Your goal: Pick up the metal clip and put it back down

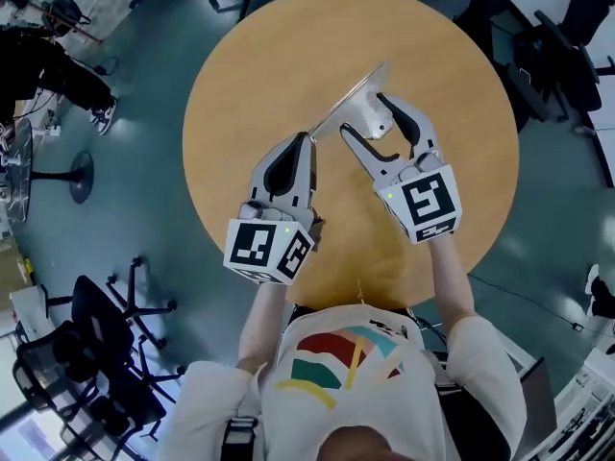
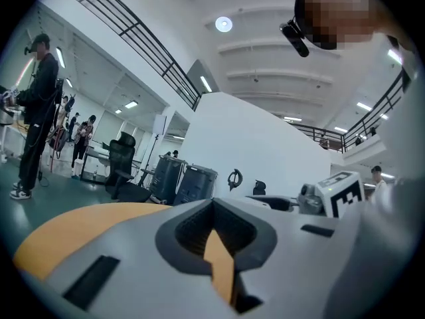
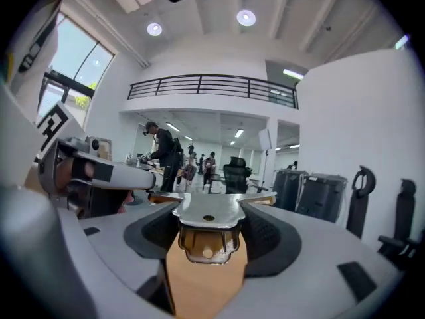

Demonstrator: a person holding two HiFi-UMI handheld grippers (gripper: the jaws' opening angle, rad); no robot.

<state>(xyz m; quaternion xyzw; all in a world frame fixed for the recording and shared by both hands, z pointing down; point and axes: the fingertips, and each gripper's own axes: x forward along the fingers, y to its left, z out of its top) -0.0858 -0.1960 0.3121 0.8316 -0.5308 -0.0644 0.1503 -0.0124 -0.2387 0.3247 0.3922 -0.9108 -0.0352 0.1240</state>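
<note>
a round wooden table (image 1: 259, 75) is seen from above, and the metal clip (image 1: 370, 83) is found on its far middle part, lying slantwise with its long plate pointed away to the far right. the right gripper (image 1: 362, 113) is held over the table at the clip's near end. in the right gripper view the jaws are seen drawn in on the clip (image 3: 207, 212), whose broad shiny end is set between the two dark pads and is met by them on both sides. it cannot be told whether the clip is raised off the wood or rests on it. the left gripper (image 1: 307, 140) is held just left of the right one, with its tip near the clip's near left corner but apart from it. its jaws are pressed together with nothing between them, and only a thin strip of table is shown through the slit. black office chairs (image 1: 101, 339) are placed on the floor at the near left.
</note>
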